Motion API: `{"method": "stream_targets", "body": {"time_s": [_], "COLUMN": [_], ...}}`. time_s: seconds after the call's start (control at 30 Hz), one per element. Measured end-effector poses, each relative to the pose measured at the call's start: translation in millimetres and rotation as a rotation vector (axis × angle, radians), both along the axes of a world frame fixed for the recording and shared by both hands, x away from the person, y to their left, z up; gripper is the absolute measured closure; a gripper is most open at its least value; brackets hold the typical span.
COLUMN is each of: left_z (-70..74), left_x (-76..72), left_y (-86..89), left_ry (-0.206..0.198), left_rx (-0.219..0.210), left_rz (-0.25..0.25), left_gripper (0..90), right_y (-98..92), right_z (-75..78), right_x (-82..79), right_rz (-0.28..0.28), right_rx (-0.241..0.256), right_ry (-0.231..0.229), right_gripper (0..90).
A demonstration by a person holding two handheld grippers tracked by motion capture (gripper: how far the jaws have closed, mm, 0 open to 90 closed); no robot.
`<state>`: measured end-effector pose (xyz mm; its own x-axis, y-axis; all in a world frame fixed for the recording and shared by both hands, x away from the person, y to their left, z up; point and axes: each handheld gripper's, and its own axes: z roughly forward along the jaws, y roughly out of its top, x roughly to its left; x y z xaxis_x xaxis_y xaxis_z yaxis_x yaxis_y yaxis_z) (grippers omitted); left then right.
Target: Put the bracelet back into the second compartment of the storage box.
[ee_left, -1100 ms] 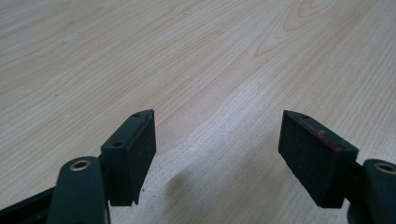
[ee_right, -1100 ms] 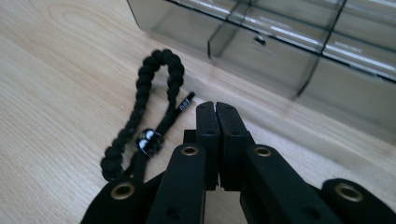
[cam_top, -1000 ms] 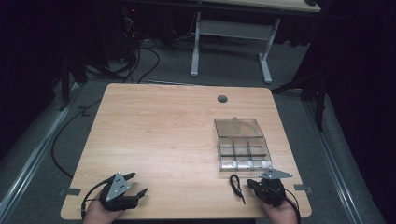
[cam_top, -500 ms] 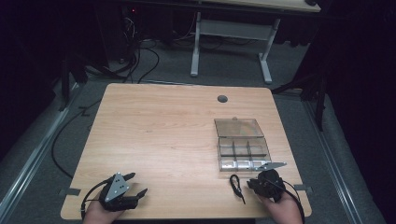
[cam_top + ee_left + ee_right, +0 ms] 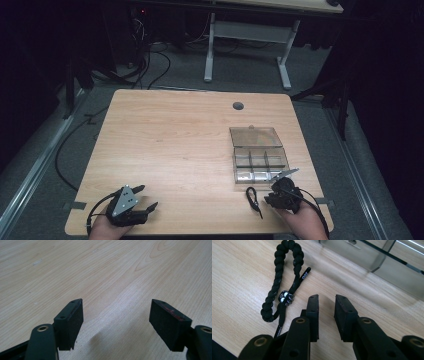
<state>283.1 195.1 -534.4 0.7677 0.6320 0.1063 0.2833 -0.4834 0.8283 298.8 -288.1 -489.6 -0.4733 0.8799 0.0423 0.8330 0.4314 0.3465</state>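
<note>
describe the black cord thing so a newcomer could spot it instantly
Start at the wooden table, near its right front corner. Just left of the right gripper, in front of the clear compartment box, lies the braided black bracelet, loose ends through a small bead.

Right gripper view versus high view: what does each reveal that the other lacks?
Right gripper view alone: the braided black bracelet's skull bead and printed cord tip. High view alone: the left gripper with jaws apart, and the organizer box's open lid. Both share: bracelet, box and wooden table, right gripper's jaws holding nothing.
</note>
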Motion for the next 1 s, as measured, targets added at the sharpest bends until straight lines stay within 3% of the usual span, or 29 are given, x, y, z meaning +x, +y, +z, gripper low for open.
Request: {"method": "stream_targets", "body": {"time_s": [0.4,0.87,1.0], "left_z": [0.0,0.1,0.1], "left_x": [-0.1,-0.2,-0.2], "left_y": [-0.1,0.2,0.3], "left_ry": [0.001,0.0,0.001], "left_rx": [0.001,-0.001,-0.001], "left_rz": [-0.003,-0.004,-0.005], "left_gripper": [28.0,28.0,27.9], "right_y": [12.8,24.8,27.2], "right_z": [5.0,6.4,9.3], "right_x": [6.1,7.9,8.6], "right_rz": [0.055,0.095,0.096], "right_rx": [-0.086,-0.129,-0.133], "right_ry": [0.08,0.157,0.16], "right_gripper": [70.8,68.0,66.7]}}
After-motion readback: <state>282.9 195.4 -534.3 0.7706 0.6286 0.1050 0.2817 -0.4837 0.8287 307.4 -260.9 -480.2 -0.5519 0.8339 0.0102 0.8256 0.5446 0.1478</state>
